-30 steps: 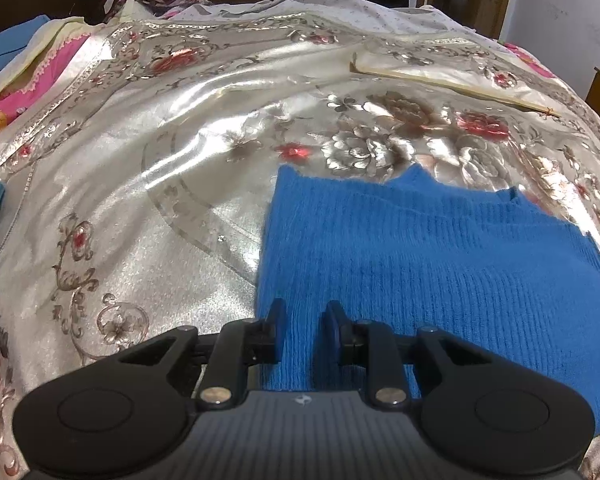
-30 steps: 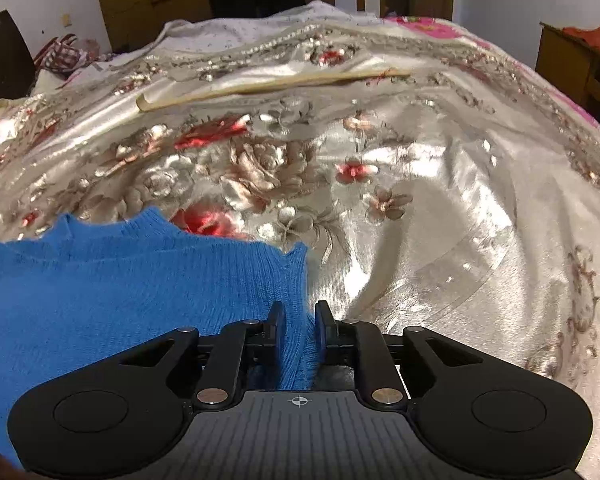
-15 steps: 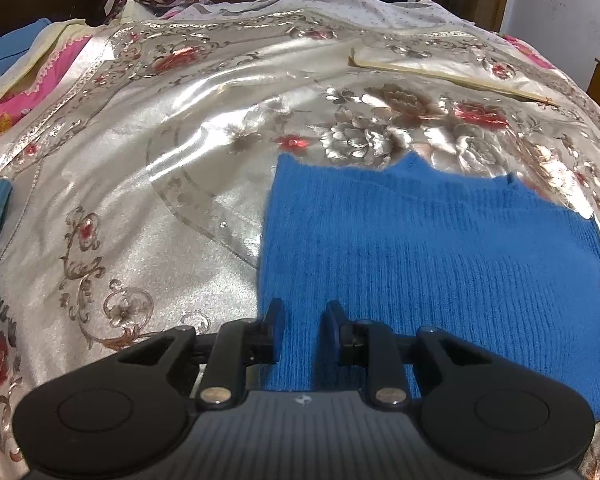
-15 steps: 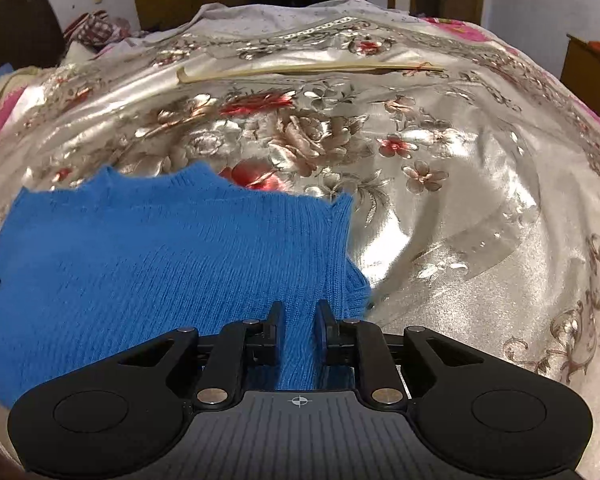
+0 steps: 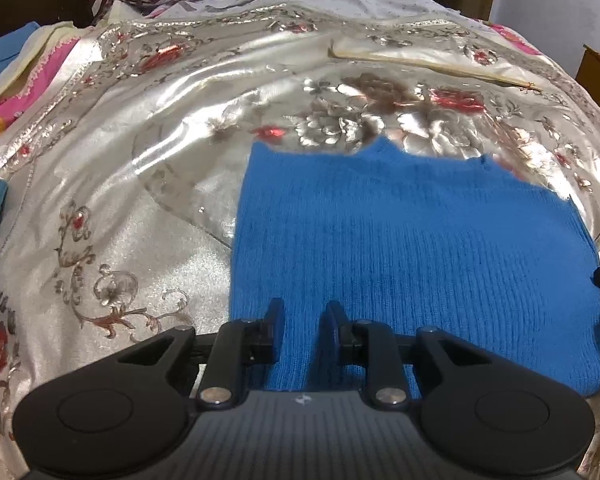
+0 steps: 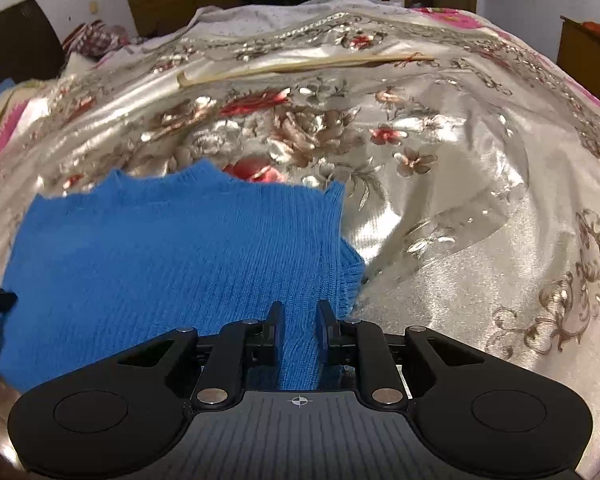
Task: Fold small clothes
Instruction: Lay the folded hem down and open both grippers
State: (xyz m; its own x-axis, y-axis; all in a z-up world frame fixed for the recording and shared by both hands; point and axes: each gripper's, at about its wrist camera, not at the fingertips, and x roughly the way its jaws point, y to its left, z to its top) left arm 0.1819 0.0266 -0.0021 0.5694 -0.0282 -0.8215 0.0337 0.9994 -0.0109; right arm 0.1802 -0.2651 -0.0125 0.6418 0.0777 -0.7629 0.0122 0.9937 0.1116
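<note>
A bright blue ribbed knit sweater [image 5: 412,248] lies spread on a shiny silver satin bedspread with red and brown flowers [image 5: 148,208]. The left gripper [image 5: 302,320] is clamped on the sweater's near left edge. The right gripper [image 6: 299,322] pinches its near right edge, beside the cuff.

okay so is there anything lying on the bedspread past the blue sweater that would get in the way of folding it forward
Nothing visible does. Both tongs, left and right, are shut on the near edge of the blue sweater. Beyond its far edge only bare floral bedspread shows; a turned-up flap of that cloth lies well farther back.
</note>
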